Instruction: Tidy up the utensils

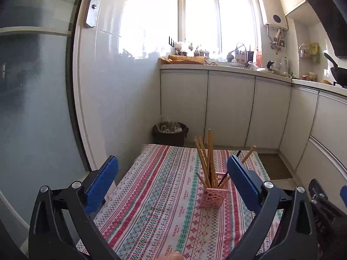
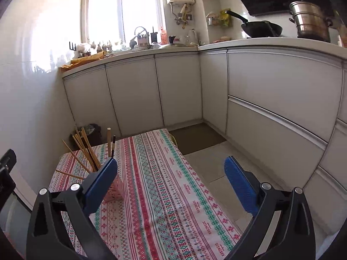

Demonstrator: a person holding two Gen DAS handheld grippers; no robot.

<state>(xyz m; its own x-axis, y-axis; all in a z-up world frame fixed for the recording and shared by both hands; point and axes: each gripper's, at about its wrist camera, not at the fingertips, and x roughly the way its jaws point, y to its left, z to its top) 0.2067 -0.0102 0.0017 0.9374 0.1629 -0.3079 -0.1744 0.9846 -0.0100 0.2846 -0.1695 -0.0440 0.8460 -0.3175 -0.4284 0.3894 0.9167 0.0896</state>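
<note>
A pink perforated holder (image 1: 213, 198) stands upright on the patterned tablecloth (image 1: 156, 205), filled with several wooden chopsticks (image 1: 206, 158) and one dark chopstick (image 1: 229, 169) leaning outward. My left gripper (image 1: 172, 173) is open and empty, held above the near part of the table, with the holder just inside its right finger. In the right wrist view the holder (image 2: 115, 189) sits partly behind the left finger, chopsticks (image 2: 86, 149) fanning up from it. My right gripper (image 2: 171, 173) is open and empty, to the right of the holder.
The small table (image 2: 173, 195) stands in a narrow kitchen. A dark waste bin (image 1: 170, 133) sits on the floor beyond its far edge. White cabinets (image 2: 271, 99) run along the back and right, with a brown mat (image 2: 196, 137) on the floor. A glass door (image 1: 36, 99) is at left.
</note>
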